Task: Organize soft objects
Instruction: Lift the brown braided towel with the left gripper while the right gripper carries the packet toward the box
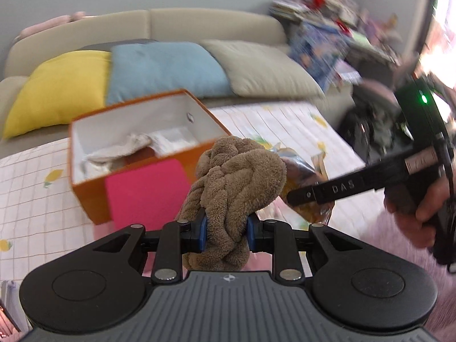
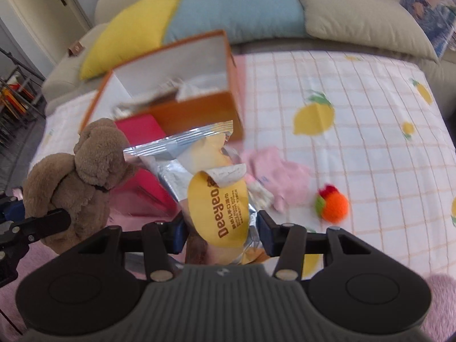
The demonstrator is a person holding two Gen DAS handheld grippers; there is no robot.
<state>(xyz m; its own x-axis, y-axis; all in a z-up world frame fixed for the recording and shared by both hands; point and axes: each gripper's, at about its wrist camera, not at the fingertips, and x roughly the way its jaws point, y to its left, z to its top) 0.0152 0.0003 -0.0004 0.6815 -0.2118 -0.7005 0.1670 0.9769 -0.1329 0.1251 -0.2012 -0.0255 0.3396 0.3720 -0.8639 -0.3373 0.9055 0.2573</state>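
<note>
Pinching a brown plush toy (image 1: 236, 188) between its blue pads, the left gripper (image 1: 226, 229) holds it up just in front of the orange box (image 1: 94, 196). The toy's fuzzy body bulges above the jaws and hangs a little below them. In the right wrist view the same plush toy (image 2: 85, 168) hangs off to the left of the box.

The right gripper (image 2: 221, 235) is closed on a silver and yellow wipes packet (image 2: 211, 188), its round yellow label peeled partly open at the top. The packet rises from the jaws toward the box's near wall, in front of the box.

The orange box sits open-topped on a lemon-print sheet (image 2: 356, 108), with pale crumpled cloth (image 1: 119, 149) lying inside it. A pink block (image 1: 145, 193) leans against the box's front face. To the right of the box on the sheet lies a pink cloth (image 2: 282, 171), and further right of it a small orange knitted ball (image 2: 333, 205). Behind the box a yellow cushion (image 1: 59, 91), a blue cushion (image 1: 165, 68) and a beige cushion (image 1: 265, 68) rest in a row against a beige sofa (image 1: 199, 22).
</note>
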